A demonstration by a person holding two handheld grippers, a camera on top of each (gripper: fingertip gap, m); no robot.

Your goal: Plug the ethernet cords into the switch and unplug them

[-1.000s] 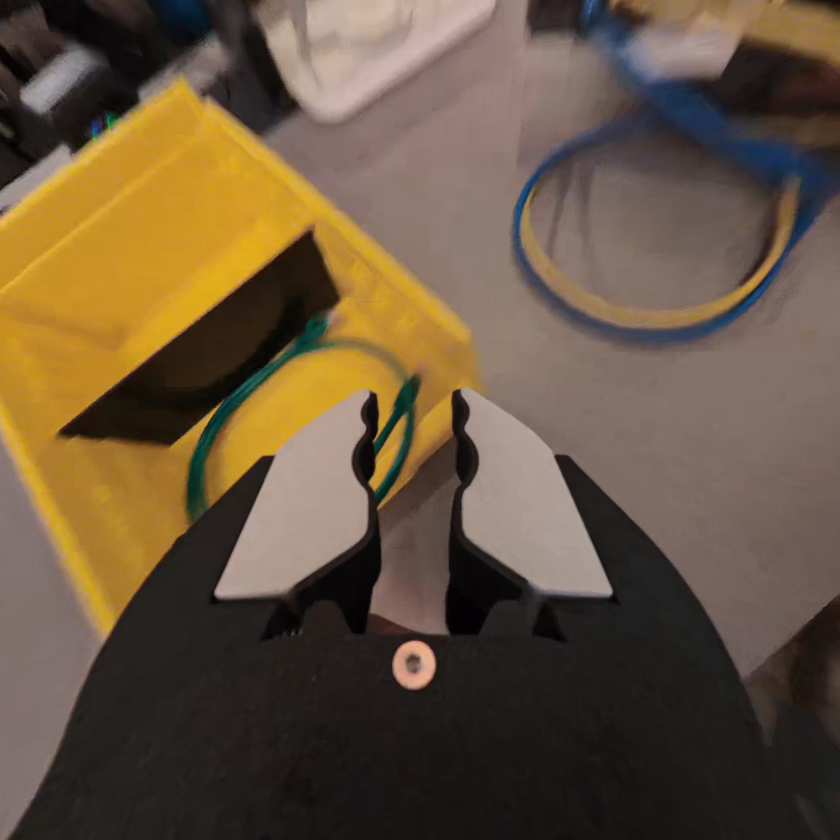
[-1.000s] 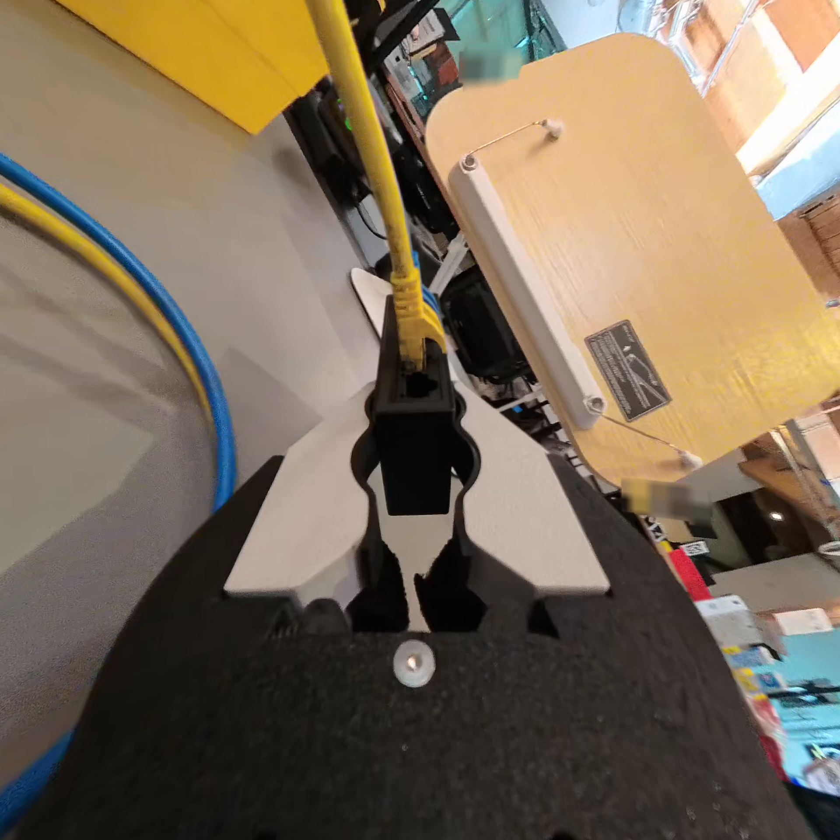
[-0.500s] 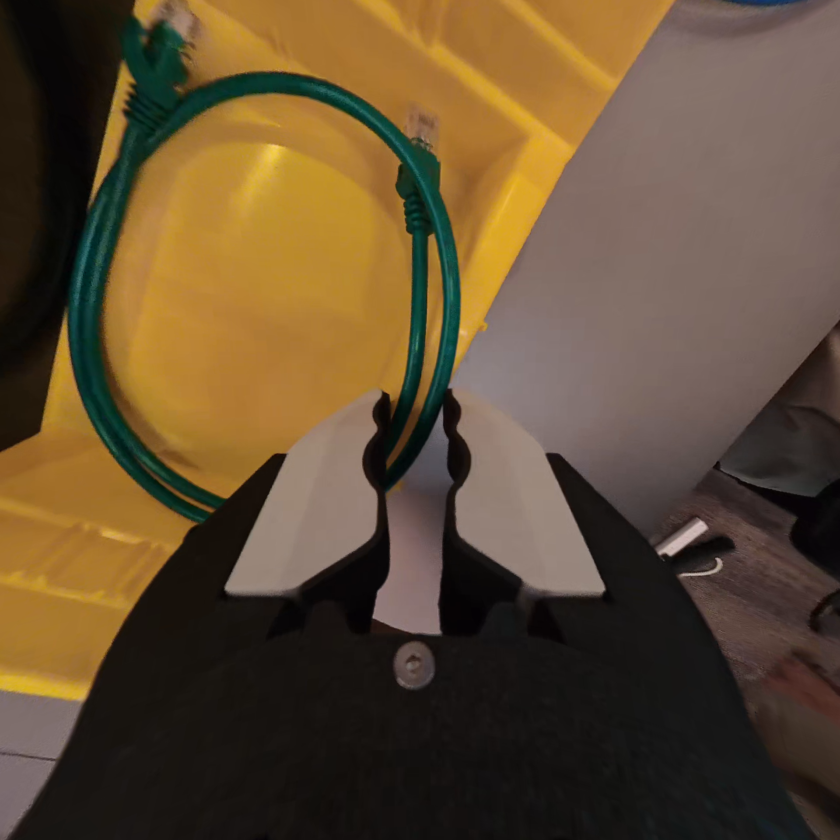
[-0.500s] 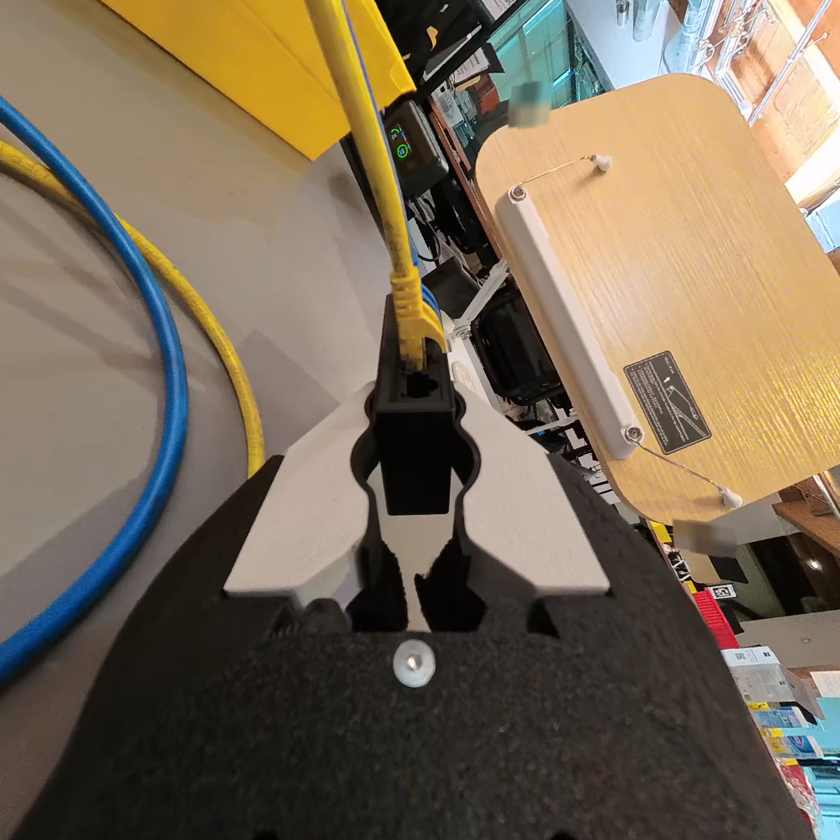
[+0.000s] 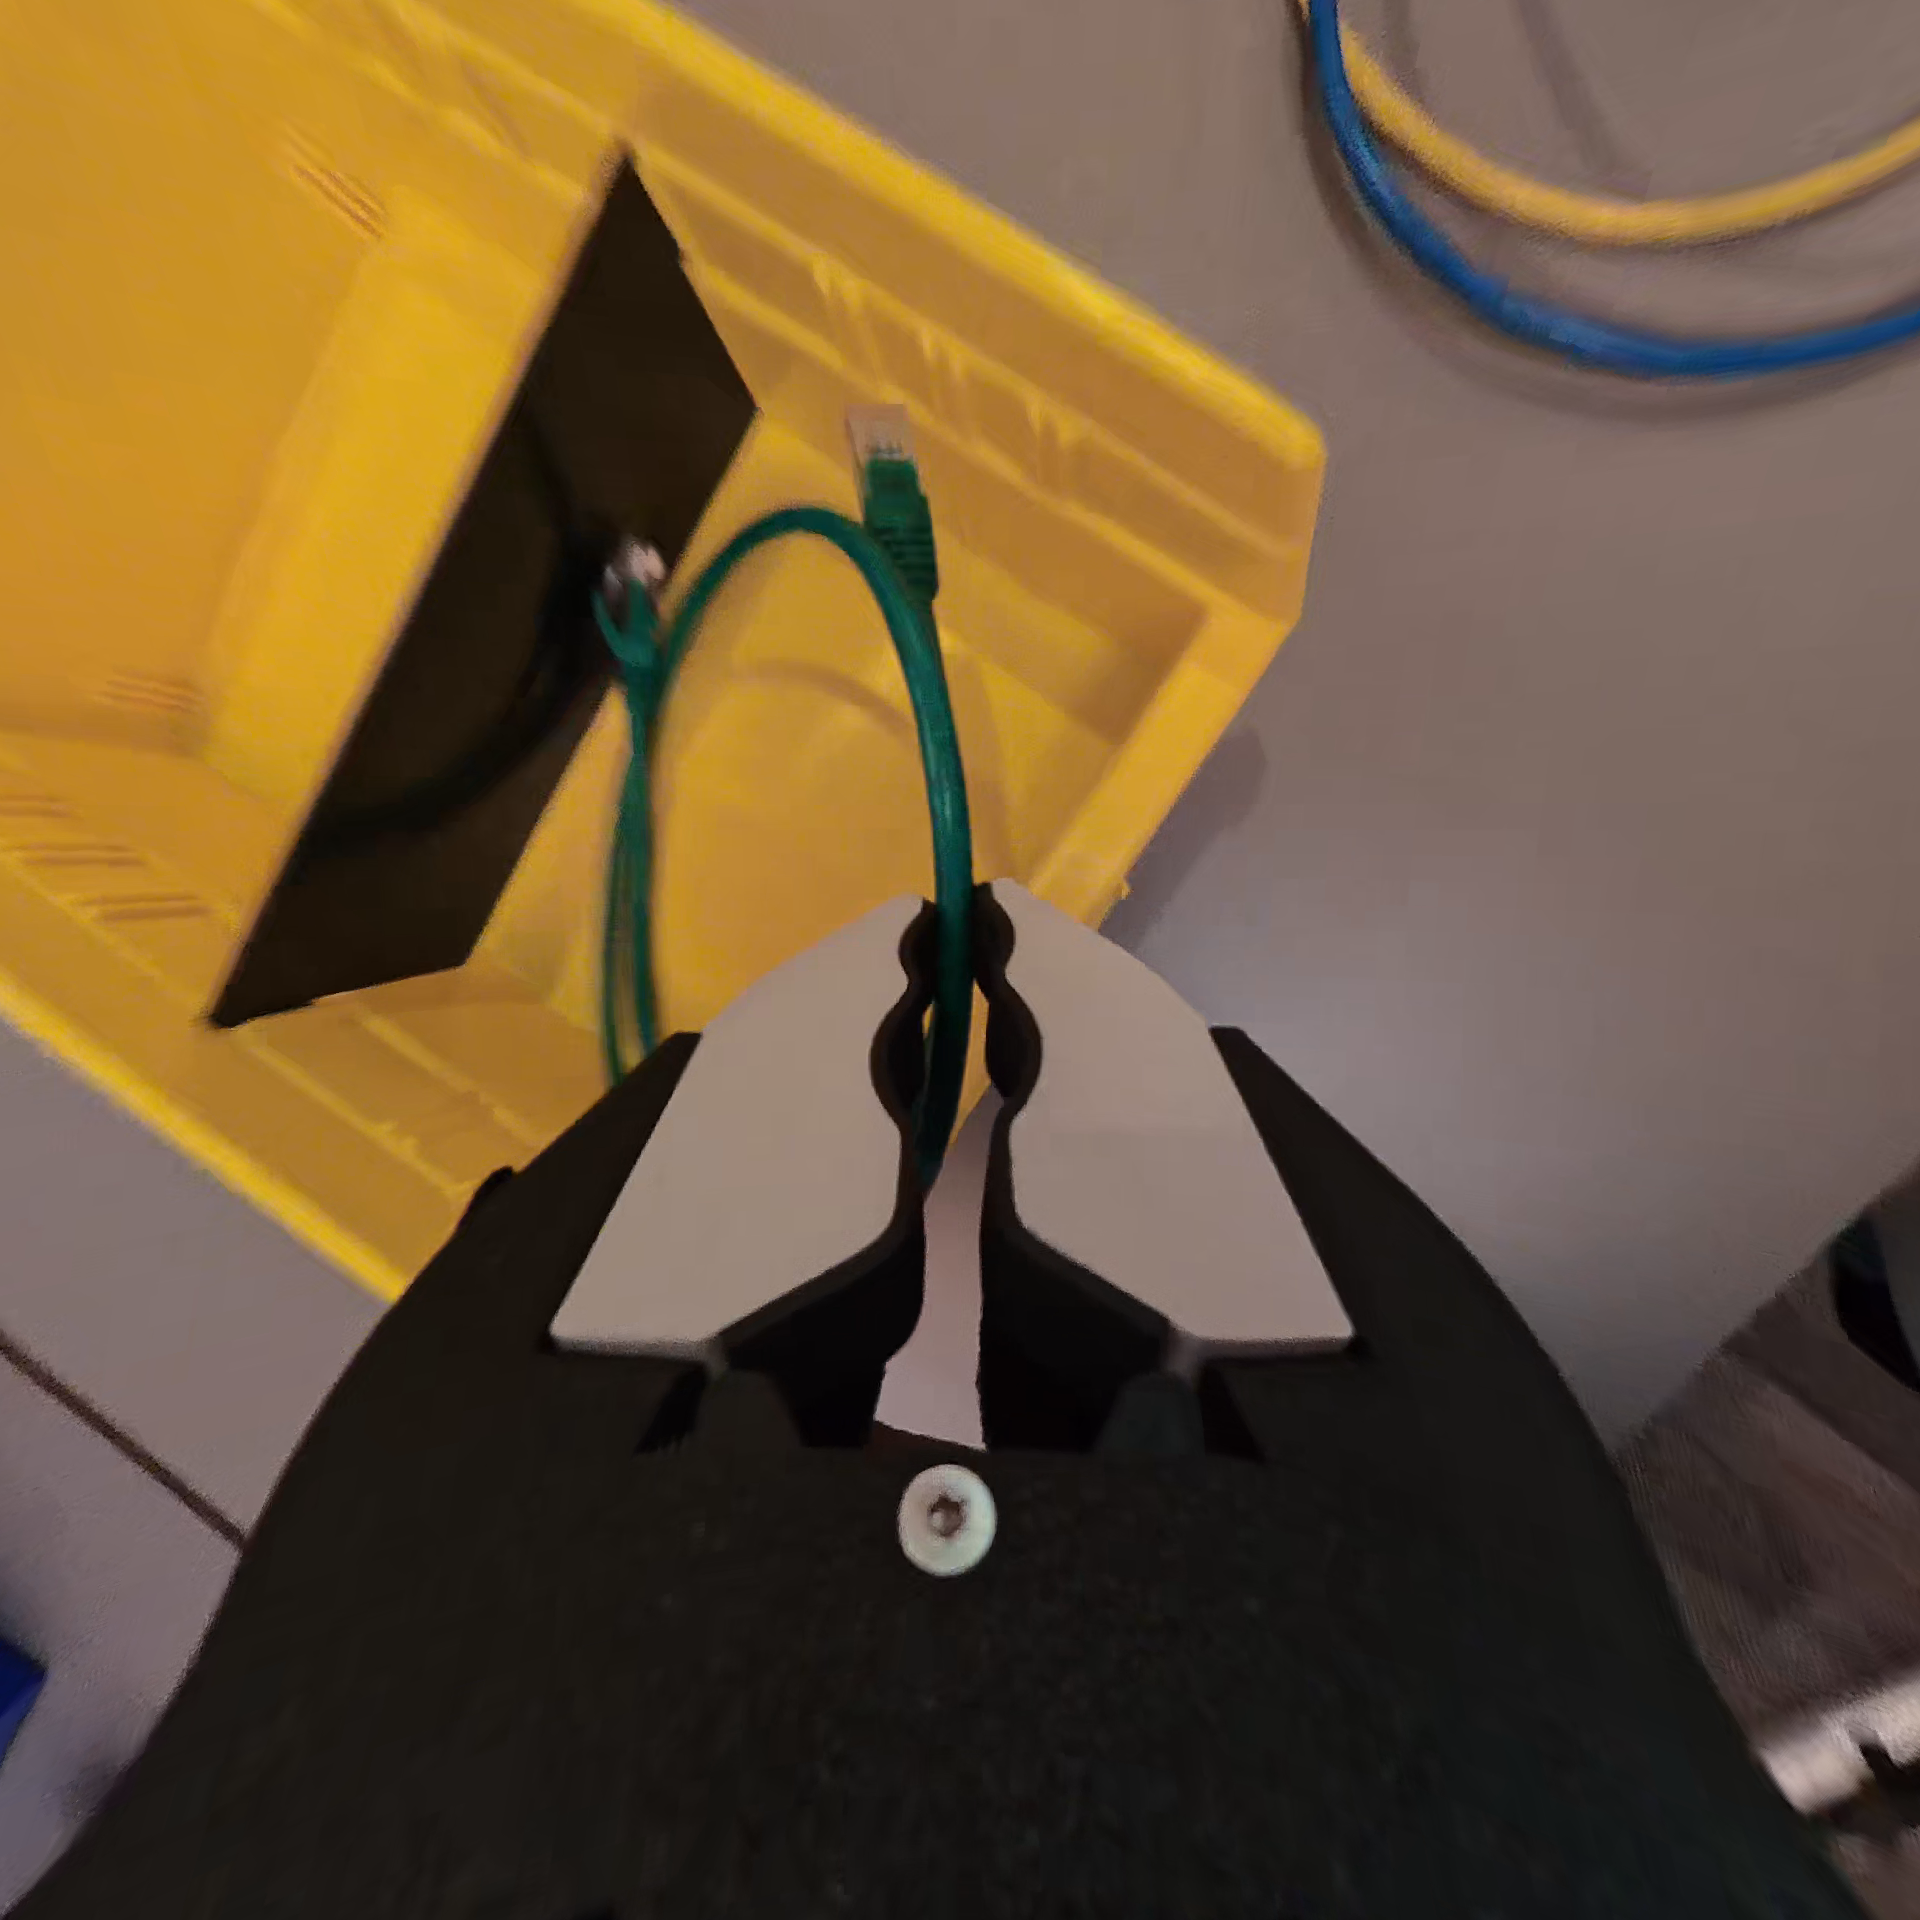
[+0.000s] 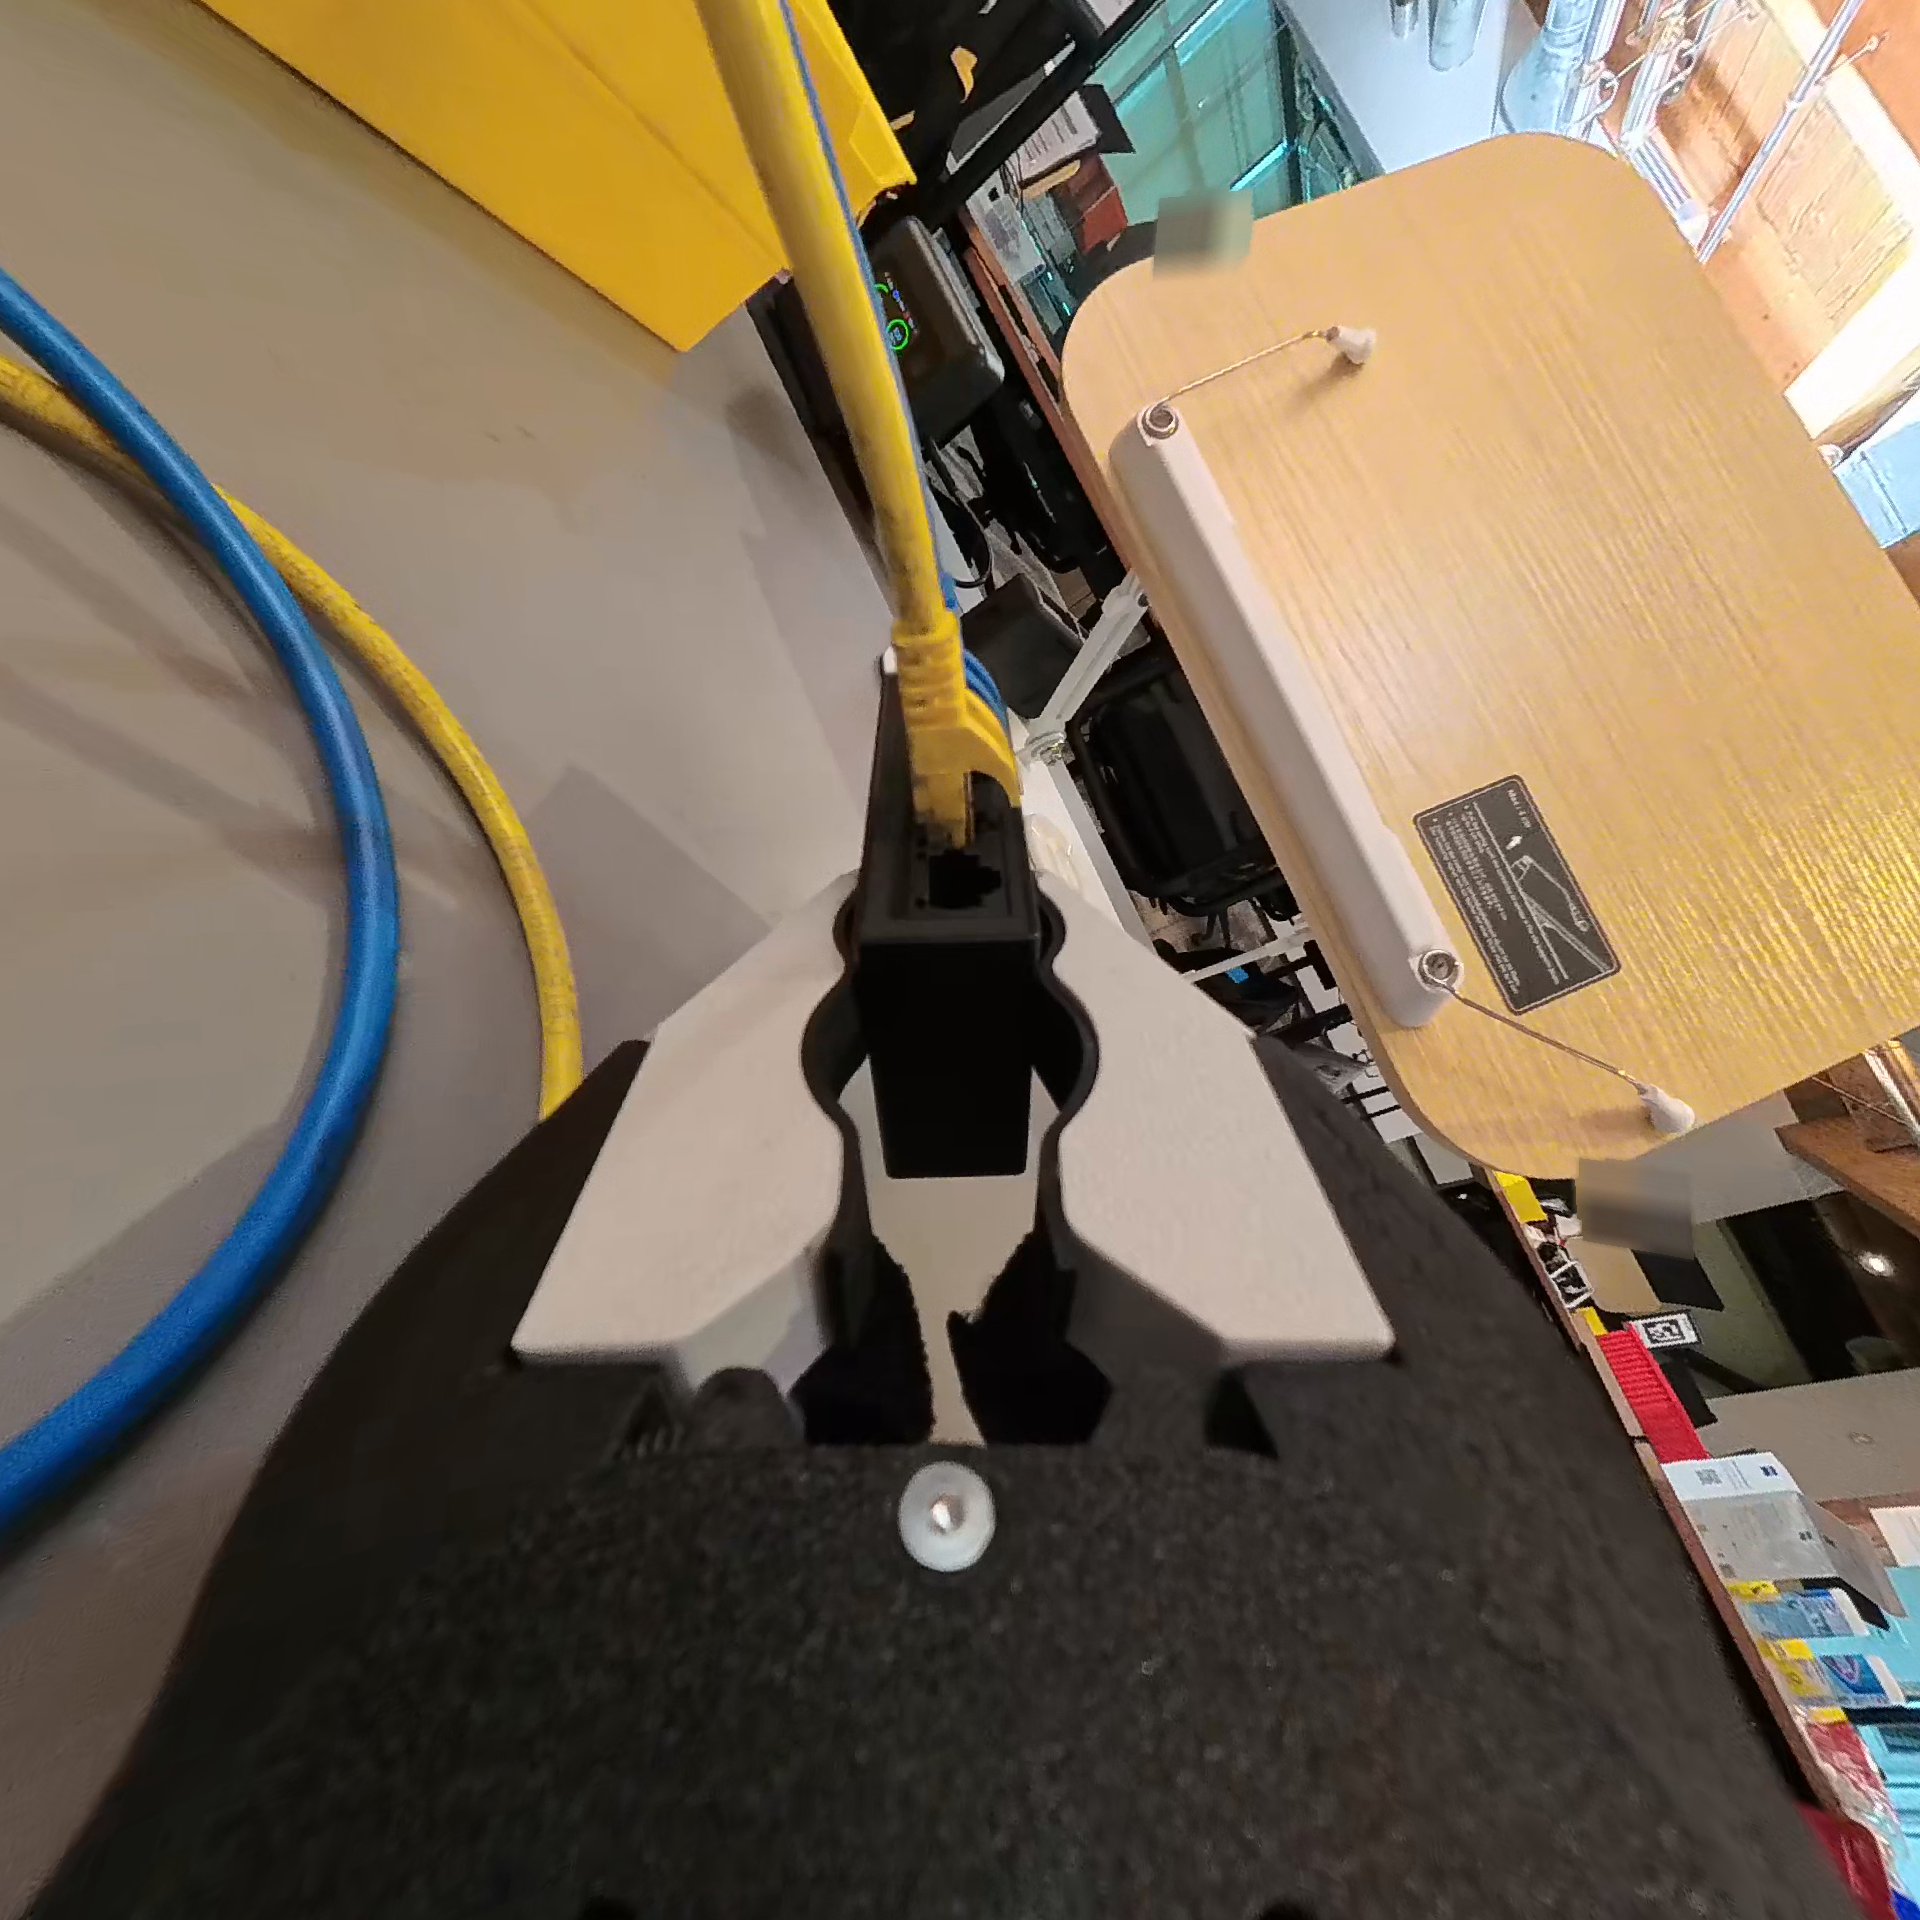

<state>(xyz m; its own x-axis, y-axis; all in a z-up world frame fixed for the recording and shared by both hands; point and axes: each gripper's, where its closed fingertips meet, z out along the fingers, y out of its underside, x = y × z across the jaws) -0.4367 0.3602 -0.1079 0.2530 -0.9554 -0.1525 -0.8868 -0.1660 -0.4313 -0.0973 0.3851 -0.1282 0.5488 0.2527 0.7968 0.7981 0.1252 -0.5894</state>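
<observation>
My left gripper point(image 5: 951, 914) is shut on a green ethernet cord point(image 5: 940, 748) and holds it over the yellow bin point(image 5: 1195, 488). One clear plug point(image 5: 881, 442) points up, the other end point(image 5: 629, 603) hangs lower to the left. My right gripper point(image 6: 951, 920) is shut on the black switch point(image 6: 951, 1029), held on edge. A yellow cord point(image 6: 831, 343) is plugged into it, with an empty port point(image 6: 961, 883) beside that plug. A blue cord point(image 6: 343, 831) loops on the grey table with it and seems to run in behind the yellow plug.
The blue and yellow cords also lie looped on the grey table point(image 5: 1558, 727) right of the bin in the left wrist view. A black opening point(image 5: 499, 675) shows in the bin. A wooden board point(image 6: 1507, 582) with a white bar stands beyond the table edge, among shelves and clutter. There is about 35 cm between the tips of the two grippers.
My left gripper has closed on the green cord and lifted it out of the bin, pulling back. My right gripper has stayed shut on the switch, shifting only slightly.
</observation>
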